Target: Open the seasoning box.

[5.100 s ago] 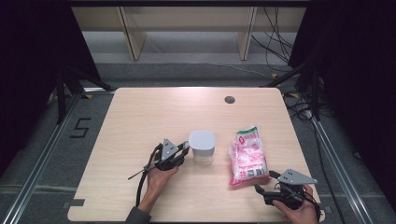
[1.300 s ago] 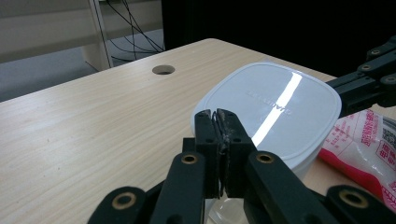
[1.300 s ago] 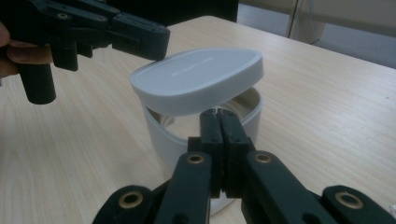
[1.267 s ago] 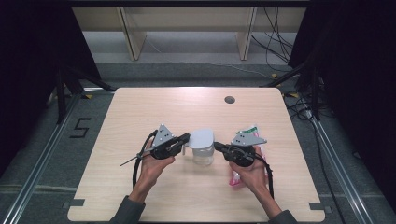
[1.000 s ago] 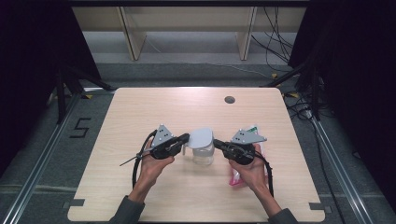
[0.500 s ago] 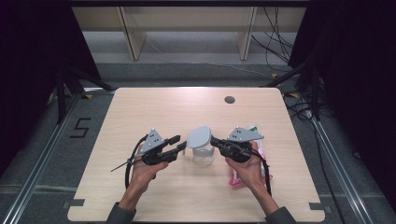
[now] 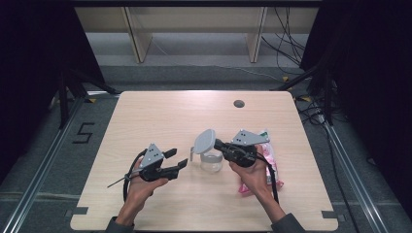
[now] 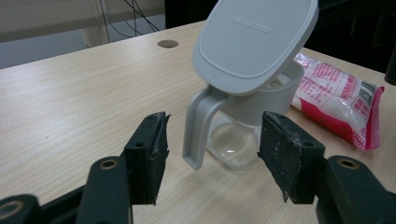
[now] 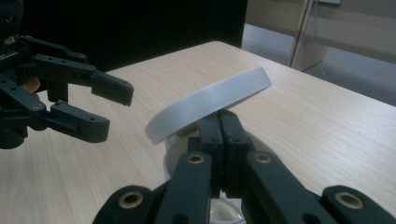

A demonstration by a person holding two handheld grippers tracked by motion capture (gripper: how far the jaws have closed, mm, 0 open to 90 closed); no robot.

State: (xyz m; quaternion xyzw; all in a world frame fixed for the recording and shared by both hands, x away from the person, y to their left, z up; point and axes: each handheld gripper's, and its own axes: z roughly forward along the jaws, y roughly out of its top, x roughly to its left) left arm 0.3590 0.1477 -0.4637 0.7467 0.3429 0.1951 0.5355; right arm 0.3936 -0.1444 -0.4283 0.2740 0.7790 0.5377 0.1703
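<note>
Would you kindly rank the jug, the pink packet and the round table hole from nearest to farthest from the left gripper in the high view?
From the left gripper:
1. Jug, just to its right, lid tilted.
2. Pink packet, beyond the jug, right side.
3. Table hole, near the far edge.

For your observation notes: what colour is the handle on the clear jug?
Pale grey, matching the lid. The handle shows best in the left gripper view.

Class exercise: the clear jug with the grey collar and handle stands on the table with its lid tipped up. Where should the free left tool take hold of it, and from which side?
Probably at the grey handle of the clear jug, from the jug's left. The handle juts out toward the open left tool, a narrow upright strap its jaws could span, while the right tool holds the tilted grey lid.
</note>
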